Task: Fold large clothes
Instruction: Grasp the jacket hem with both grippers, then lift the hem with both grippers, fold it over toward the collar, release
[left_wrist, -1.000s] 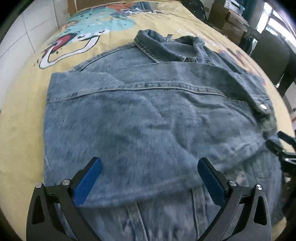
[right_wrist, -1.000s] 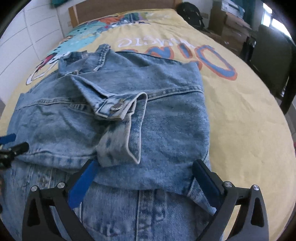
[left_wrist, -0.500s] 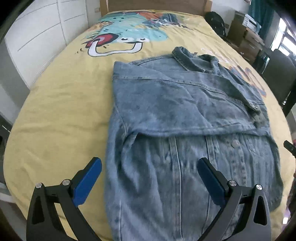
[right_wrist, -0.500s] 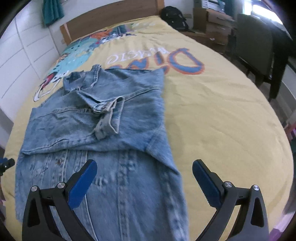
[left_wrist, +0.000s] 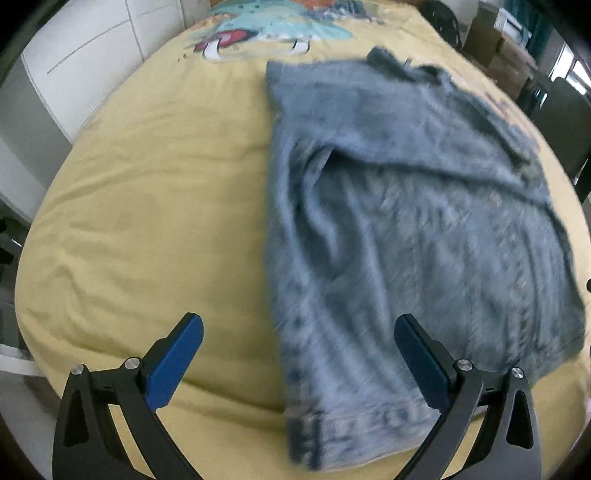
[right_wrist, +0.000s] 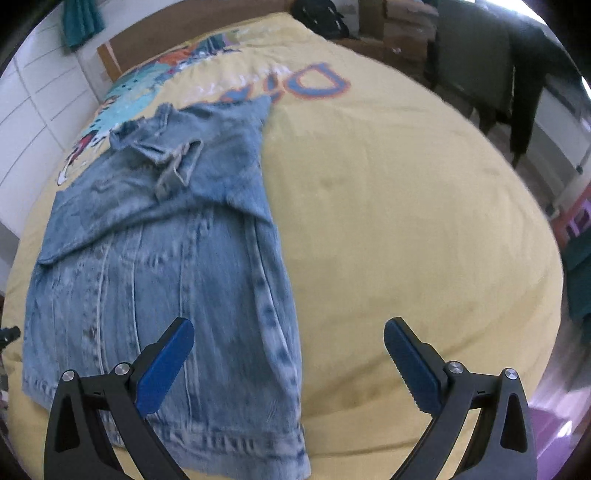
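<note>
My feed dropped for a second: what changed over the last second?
Both grippers, left gripper and right gripper, pulled back from over the denim jacket toward its hem, jaws open and empty throughout. The jacket stayed on the yellow bedspread, sleeves folded across.

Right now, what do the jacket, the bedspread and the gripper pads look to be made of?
Jacket: faded blue denim, matte, with raised double-stitched seams. Bedspread: soft woven cloth, probably cotton, matte yellow with printed cartoons and soft creases. Pads: blue, likely rubber or plastic, one edge toothed, on black rigid fingers.
</note>
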